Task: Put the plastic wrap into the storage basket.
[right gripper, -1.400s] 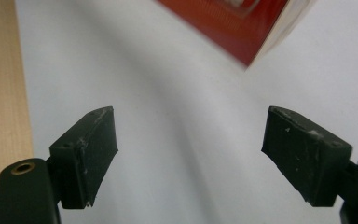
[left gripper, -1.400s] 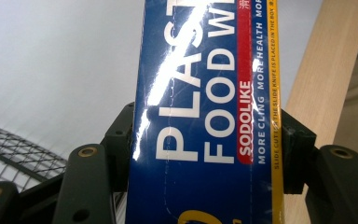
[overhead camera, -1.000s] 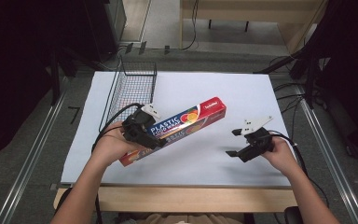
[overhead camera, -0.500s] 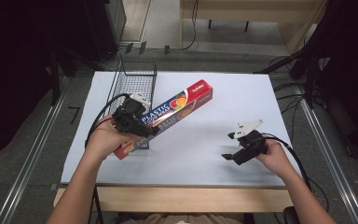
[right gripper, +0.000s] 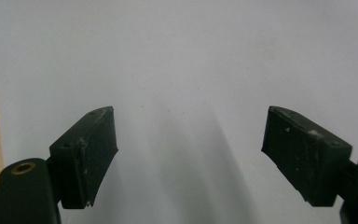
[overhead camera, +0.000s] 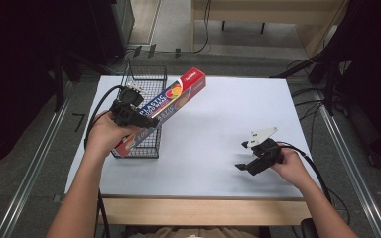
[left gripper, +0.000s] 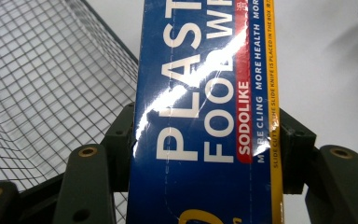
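A long blue and red plastic-wrap box [overhead camera: 164, 108] hangs tilted over the wire basket [overhead camera: 147, 85], its red end raised toward the far right. My left gripper [overhead camera: 144, 120] is shut on the box near its lower half. In the left gripper view both jaws press the sides of the box [left gripper: 205, 121], with the basket mesh [left gripper: 42, 88] below at the left. Over the near right of the table my right gripper [overhead camera: 243, 156] is open and holds nothing. Its own view has the left gripper's counterpart, my right gripper [right gripper: 189, 158], spread wide over bare white surface.
The table top is a white sheet [overhead camera: 228, 124] with a wooden front edge [overhead camera: 203, 210]. The black wire basket stands at the table's left side. Cables trail from both grippers. Dark floor and metal rails lie on both sides of the table.
My left gripper has carried the box leftward and up, from the table's middle to over the basket, and the box tilts more steeply. The right gripper has barely shifted.
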`<state>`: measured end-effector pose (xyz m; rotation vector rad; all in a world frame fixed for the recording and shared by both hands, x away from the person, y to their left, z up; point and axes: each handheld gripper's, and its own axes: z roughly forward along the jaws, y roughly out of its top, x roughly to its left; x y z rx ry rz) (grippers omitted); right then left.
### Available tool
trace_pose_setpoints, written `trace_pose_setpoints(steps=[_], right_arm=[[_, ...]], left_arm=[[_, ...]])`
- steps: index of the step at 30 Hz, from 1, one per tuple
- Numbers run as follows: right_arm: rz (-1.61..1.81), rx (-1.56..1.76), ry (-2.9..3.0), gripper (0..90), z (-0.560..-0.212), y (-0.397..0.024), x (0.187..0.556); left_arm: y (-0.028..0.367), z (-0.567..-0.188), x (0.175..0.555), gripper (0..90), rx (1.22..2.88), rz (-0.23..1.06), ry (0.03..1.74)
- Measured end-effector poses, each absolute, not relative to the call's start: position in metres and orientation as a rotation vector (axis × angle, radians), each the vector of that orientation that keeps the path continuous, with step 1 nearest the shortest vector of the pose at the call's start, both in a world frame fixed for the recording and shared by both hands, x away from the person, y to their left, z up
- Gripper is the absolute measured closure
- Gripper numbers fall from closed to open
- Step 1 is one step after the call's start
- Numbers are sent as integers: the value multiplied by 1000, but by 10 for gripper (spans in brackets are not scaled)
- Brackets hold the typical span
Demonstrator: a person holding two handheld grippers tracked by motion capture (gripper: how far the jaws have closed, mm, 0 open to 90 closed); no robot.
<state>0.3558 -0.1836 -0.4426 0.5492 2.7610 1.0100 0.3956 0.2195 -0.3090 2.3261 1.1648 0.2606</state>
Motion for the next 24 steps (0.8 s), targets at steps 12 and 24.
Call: trace_pose_setpoints(steps=[12,24], right_arm=[[1007,541,2764,186,-444,-182,355],[1004,528,2771,186,-444,-182,355]], left_arm=[[232,-310,430,397,2227,301,1351],[246,-318,446,397,2142,377,1523]])
